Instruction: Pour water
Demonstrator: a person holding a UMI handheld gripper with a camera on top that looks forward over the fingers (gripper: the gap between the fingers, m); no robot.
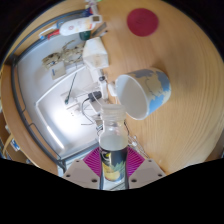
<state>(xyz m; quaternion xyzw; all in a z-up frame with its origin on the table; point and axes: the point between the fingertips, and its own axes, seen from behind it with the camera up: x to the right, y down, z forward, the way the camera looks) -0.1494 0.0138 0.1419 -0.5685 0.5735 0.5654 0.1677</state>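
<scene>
Gripper view: bottle clamped between the fingers, cup just beyond

Nearest the camera, the gripper [113, 170] has its two fingers closed on a small clear bottle [112, 150], with the pink pads [93, 161] pressing against it from both sides. A yellow and dark label shows on the bottle's lower part, and it stands roughly upright between the fingers, its neck pointing away from the camera.

Just past the bottle's neck lies a white cup [142, 92] with a bluish wall. It is tipped over so that its open mouth faces back toward the bottle; whether the two touch cannot be told.

Both sit over a wooden table [185, 55]. Beside the cup, on the left, is a white tray [55, 100] holding small pale items and thin cables that are hard to make out. Farther off, beyond the cup, a round magenta disc [144, 20] lies flat on the wood.
</scene>
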